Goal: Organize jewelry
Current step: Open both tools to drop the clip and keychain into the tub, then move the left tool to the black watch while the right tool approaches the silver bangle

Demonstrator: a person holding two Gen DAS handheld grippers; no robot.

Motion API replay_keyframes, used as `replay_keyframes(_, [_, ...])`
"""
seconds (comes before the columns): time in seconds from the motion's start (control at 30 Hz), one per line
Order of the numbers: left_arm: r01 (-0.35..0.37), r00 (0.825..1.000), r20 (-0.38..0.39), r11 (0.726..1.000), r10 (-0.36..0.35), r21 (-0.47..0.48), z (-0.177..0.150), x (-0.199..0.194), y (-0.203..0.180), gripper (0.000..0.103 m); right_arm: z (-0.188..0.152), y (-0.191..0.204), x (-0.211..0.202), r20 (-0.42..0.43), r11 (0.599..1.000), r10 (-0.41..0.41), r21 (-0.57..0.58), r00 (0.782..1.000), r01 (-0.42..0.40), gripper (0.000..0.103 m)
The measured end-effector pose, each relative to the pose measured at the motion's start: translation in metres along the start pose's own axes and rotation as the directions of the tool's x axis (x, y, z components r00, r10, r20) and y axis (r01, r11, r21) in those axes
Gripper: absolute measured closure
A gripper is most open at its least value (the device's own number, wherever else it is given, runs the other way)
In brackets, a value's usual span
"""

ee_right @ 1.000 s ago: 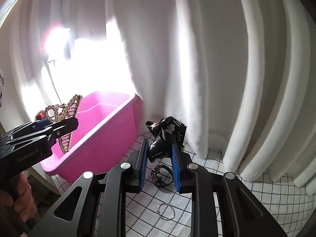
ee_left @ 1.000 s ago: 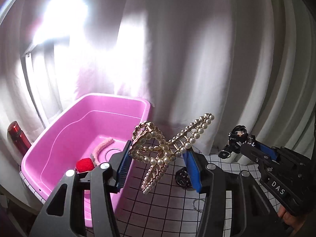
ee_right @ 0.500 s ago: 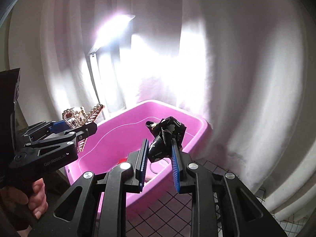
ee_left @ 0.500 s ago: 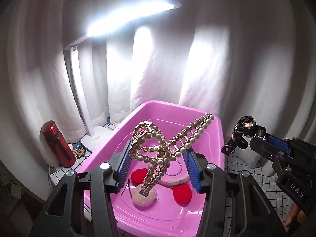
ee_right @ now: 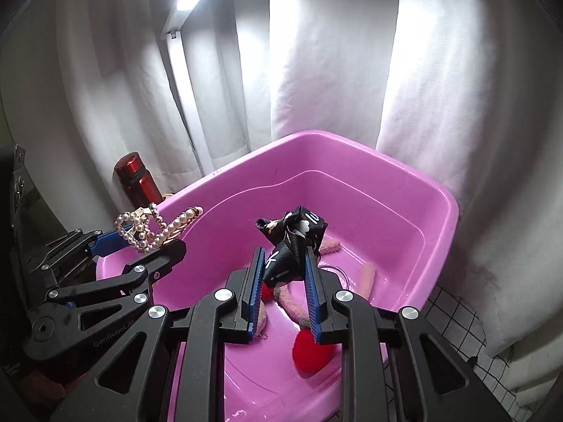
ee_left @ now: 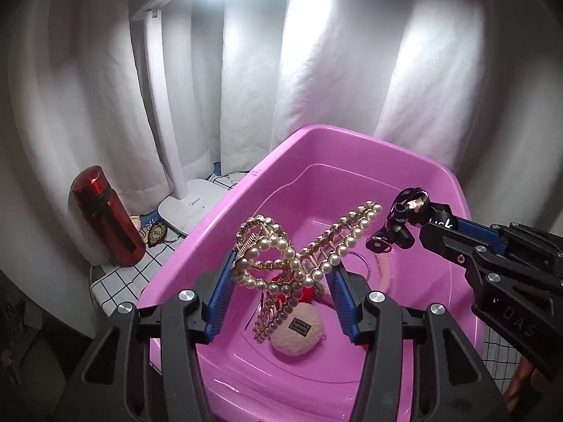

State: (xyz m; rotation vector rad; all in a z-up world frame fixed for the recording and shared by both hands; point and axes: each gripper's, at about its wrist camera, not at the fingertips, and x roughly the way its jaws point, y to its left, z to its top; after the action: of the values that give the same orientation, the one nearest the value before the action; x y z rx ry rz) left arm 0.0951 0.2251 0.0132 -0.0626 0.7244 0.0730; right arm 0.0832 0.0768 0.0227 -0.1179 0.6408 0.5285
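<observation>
My left gripper (ee_left: pixel 281 274) is shut on a gold and pearl hair clip (ee_left: pixel 299 256) and holds it above the pink tub (ee_left: pixel 267 168). It also shows in the right wrist view (ee_right: pixel 140 242) with the pearl clip (ee_right: pixel 155 228). My right gripper (ee_right: pixel 283 263) is shut on a black printed hair tie (ee_right: pixel 292 242) over the same pink tub (ee_right: pixel 352 140); it shows at the right of the left wrist view (ee_left: pixel 422 225) with the black tie (ee_left: pixel 401 225). In the tub lie a pink fluffy pad (ee_left: pixel 299 332), red pom-poms (ee_right: pixel 311 351) and a pink fuzzy band (ee_right: pixel 367 277).
A red bottle (ee_left: pixel 105 218) and a white desk lamp base (ee_left: pixel 193 207) stand left of the tub on a gridded cloth (ee_left: pixel 116 281). The lamp arm (ee_left: pixel 158 105) rises before white curtains (ee_left: pixel 334 88). More gridded cloth (ee_right: pixel 454 320) shows right of the tub.
Both grippers have moved left from above the gridded cloth to over the pink tub, each still holding its item. The view now looks down into the tub.
</observation>
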Motion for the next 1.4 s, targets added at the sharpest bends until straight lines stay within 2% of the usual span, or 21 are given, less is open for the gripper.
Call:
replay_keyframes(0.2, [-0.027,0.997,-0.072,1.000,0.027,0.002,-0.001,0.019,0.003,0.052,0.001,-0.005,0.019,-0.049,0.999,-0.037,0.020,0.998,0.038,0.080])
replay_keyframes(0.23, [-0.031,0.996,-0.085,1.000,0.031,0.003,-0.001,0.022,0.004,0.052,0.002,-0.006,0.021,-0.057,0.999,-0.042,0.024,0.998,0.044,0.072])
replay_keyframes(0.27, [-0.037,0.996,-0.087,0.999,0.037,0.003,-0.001,0.024,0.006,0.050,0.001,-0.007,0.021,-0.062,0.998,-0.053,0.029,0.997,0.054,0.054])
replay_keyframes(0.33, [-0.064,0.996,-0.054,0.998,0.064,0.009,0.000,0.018,0.007,0.029,0.002,-0.009,0.018,-0.046,0.997,-0.063,0.039,0.997,0.065,0.040])
replay_keyframes(0.37, [-0.089,0.996,-0.028,0.996,0.089,0.013,0.001,0.014,0.007,0.020,0.003,-0.010,0.016,-0.033,0.996,-0.072,0.047,0.997,0.074,0.039])
replay_keyframes(0.43, [-0.091,0.996,0.004,0.996,0.091,0.022,0.004,0.007,0.009,0.016,0.004,-0.014,0.014,-0.030,0.994,-0.087,0.058,0.996,0.089,0.039])
replay_keyframes(0.87, [-0.091,0.996,-0.009,0.995,0.091,0.027,-0.001,0.003,0.008,0.015,-0.006,-0.022,-0.003,-0.008,0.991,-0.089,0.103,0.996,0.089,0.039])
replay_keyframes(1.2, [-0.021,1.000,-0.011,0.998,0.022,0.053,-0.013,-0.012,-0.019,0.015,-0.028,-0.032,-0.037,0.035,0.982,-0.103,0.160,0.994,0.096,0.039])
replay_keyframes(1.4, [0.074,0.997,0.009,0.993,-0.075,0.097,-0.013,-0.030,-0.052,0.015,-0.054,-0.057,-0.089,0.084,0.961,-0.186,0.223,0.979,0.163,0.039])
